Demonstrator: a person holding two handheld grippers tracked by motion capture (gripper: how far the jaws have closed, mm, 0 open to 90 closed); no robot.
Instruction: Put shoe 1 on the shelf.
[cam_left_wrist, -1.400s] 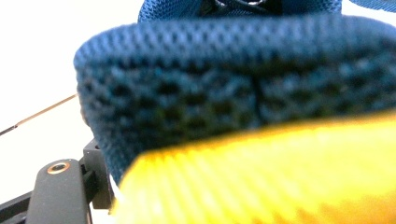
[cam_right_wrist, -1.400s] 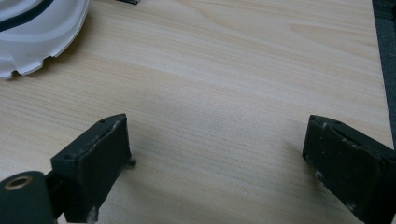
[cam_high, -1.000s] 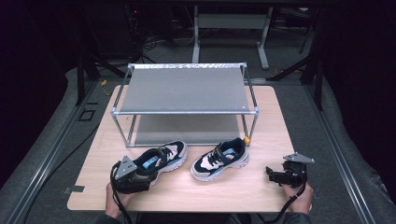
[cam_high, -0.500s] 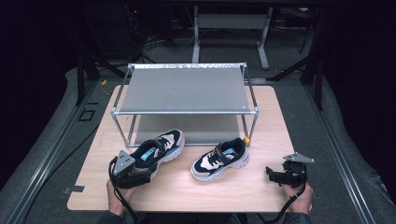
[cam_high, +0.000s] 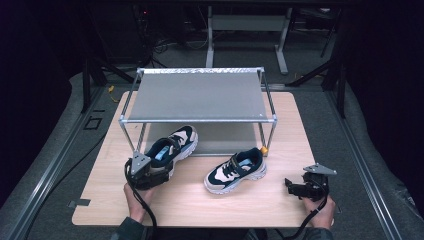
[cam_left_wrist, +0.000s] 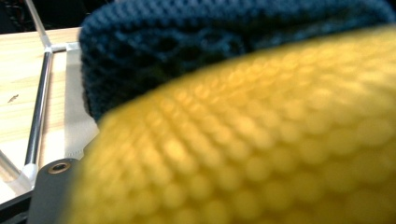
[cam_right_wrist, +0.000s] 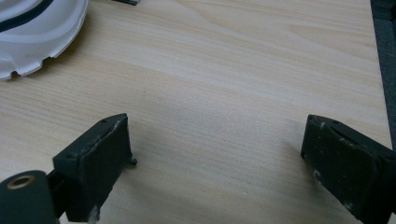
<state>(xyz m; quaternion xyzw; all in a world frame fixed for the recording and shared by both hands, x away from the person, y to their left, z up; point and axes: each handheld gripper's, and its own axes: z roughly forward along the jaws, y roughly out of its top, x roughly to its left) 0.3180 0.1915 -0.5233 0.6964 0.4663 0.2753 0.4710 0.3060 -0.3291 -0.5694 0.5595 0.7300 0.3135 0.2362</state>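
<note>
Pale wood is the top of the table (cam_high: 200, 205), and on it all things stand. At the near edge, at about 7 o'clock in the high view, the left gripper (cam_high: 150, 172) is closed on the heel of the left shoe (cam_high: 170, 147); the toe of this shoe points to about 1 o'clock, toward the lower shelf of the rack (cam_high: 197, 95). In the left gripper view the heel is very close and blurred: yellow mesh in front, dark blue knit (cam_left_wrist: 210, 42) behind it, and a metal tube of the rack at 9 o'clock. At about 5 o'clock in the high view the right gripper (cam_high: 290, 186) lies low near the table edge, its jaws wide apart with nothing between them; in the right gripper view there is bare wood between the two black pads (cam_right_wrist: 100, 154). The right shoe (cam_high: 235, 171) stands in the middle of the table, apart from both grippers, just before the rack's front right leg. Its white sole (cam_right_wrist: 37, 32) appears at 11 o'clock in the right gripper view. The rack stands farthest, its grey top shelf bare.
</note>
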